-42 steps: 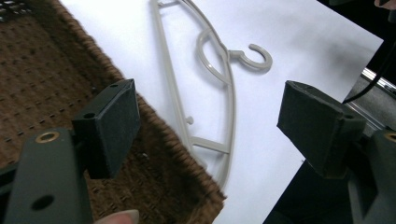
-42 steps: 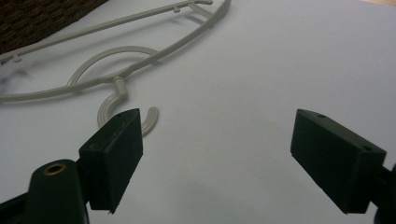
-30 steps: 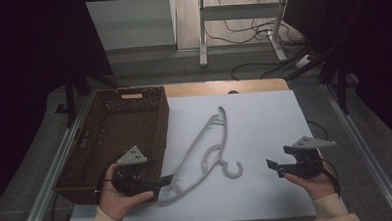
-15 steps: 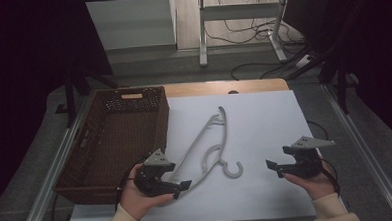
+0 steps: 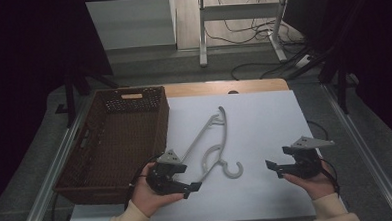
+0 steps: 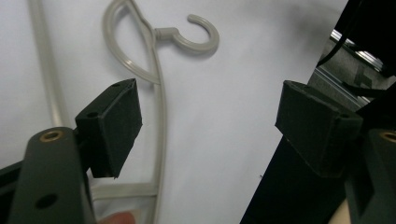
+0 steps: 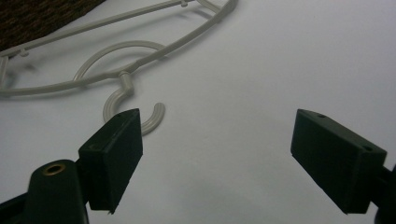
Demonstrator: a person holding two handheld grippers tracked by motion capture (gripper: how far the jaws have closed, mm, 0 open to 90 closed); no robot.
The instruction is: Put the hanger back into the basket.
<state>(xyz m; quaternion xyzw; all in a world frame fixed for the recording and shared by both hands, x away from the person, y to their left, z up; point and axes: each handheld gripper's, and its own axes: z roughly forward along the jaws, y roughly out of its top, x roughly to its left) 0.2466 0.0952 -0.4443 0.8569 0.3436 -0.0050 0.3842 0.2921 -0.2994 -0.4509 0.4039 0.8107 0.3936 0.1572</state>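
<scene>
Both jaws stood apart; the left hand-held gripper [image 5: 187, 183], just beside the hanger [image 5: 213, 147], maybe could knock it sideways.

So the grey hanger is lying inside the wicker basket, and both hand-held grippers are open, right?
Not quite: the high view shows the grey hanger lying on the white table beside the wicker basket, not inside it. Both hand-held grippers, left and right, are open.

Your left gripper's view crops the pale grey plastic hanger [image 6: 159, 93] at the top and bottom edges; its shoulder ends lie unseen.
</scene>
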